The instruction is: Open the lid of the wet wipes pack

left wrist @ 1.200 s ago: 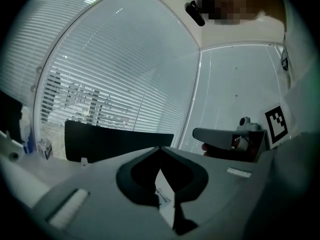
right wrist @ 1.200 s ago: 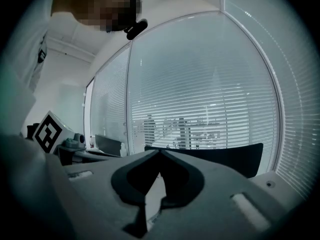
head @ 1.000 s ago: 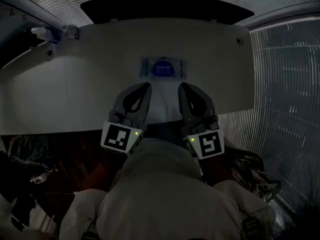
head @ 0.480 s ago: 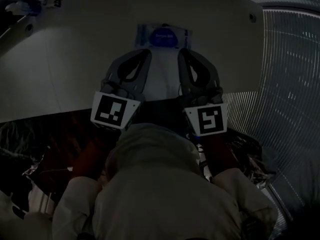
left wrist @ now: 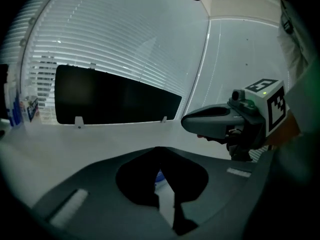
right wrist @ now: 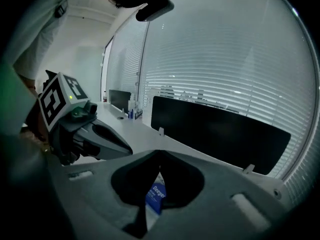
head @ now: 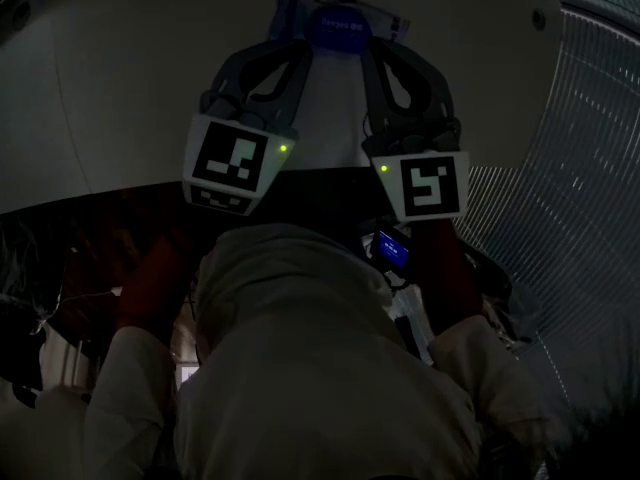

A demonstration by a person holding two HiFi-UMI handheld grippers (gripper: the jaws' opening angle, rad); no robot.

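The wet wipes pack [head: 340, 23], pale with a round blue lid, lies flat on the white table [head: 130, 88] near the top of the head view. My left gripper [head: 298, 50] and right gripper [head: 372, 52] point at it side by side, their tips at its near edge; I cannot tell if they touch it. Both are shut with nothing between the jaws. In the left gripper view a sliver of the pack [left wrist: 159, 178] shows behind the closed jaws [left wrist: 160, 151]. In the right gripper view the blue label [right wrist: 156, 196] shows behind the closed jaws [right wrist: 159, 154].
A black panel [left wrist: 115, 101] stands along the table's far edge before window blinds. Small bottles [right wrist: 131, 111] sit at the far left end of the table. A small device with a lit blue screen [head: 392, 250] hangs at the person's chest.
Both grippers have moved forward and down toward the table, from well short of the pack to its near edge. The head view has shifted, so the pack now sits at the picture's top.
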